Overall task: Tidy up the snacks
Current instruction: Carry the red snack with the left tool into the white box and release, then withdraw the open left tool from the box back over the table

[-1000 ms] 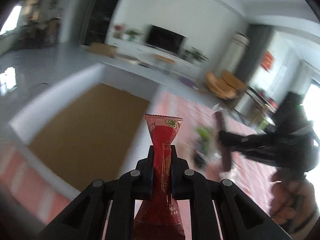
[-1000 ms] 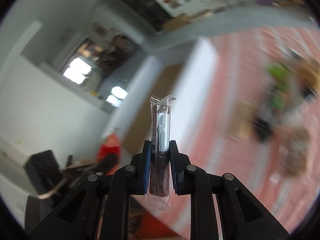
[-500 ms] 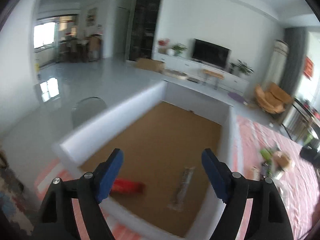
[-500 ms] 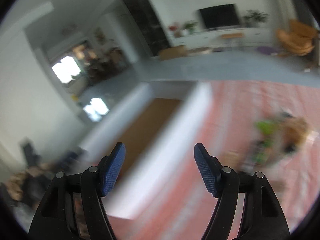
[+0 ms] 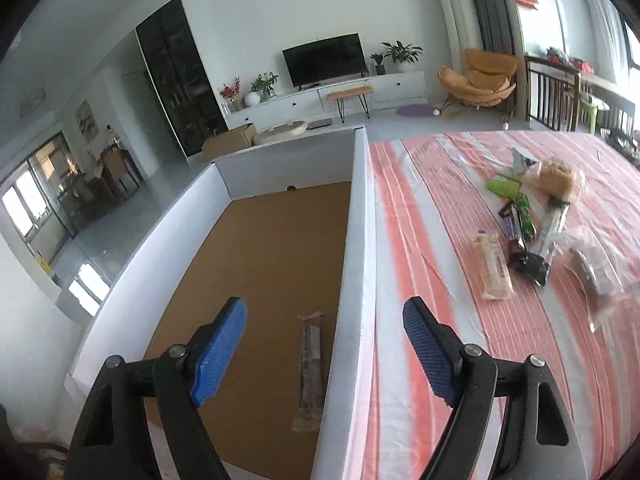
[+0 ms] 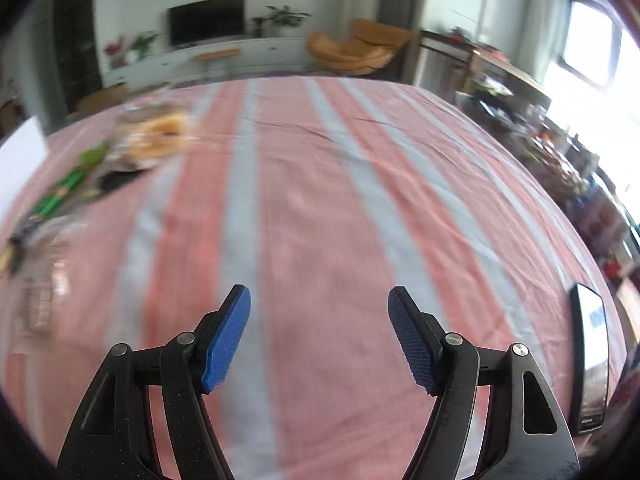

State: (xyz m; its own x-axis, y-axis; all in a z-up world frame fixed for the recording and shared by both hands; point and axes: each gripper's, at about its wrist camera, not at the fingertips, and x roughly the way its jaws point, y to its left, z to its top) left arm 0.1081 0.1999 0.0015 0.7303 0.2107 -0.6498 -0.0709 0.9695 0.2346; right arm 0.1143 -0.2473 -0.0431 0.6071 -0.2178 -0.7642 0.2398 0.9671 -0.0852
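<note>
My left gripper is open and empty above the right wall of a white box with a brown cardboard floor. A clear-wrapped dark snack stick lies on the box floor by that wall. Several loose snacks lie on the striped cloth to the right: a pale wafer pack, green packs, a bun in a bag. My right gripper is open and empty over bare cloth; the snacks show blurred at its far left.
The table carries a pink and grey striped cloth. A black phone lies near the table's right edge in the right wrist view. A clear plastic bag lies at the right of the snack pile.
Both grippers have opened and let go: the red pack and the dark stick were dropped into the box. The left gripper has swung right toward the box wall; the right gripper has swung right over the cloth.
</note>
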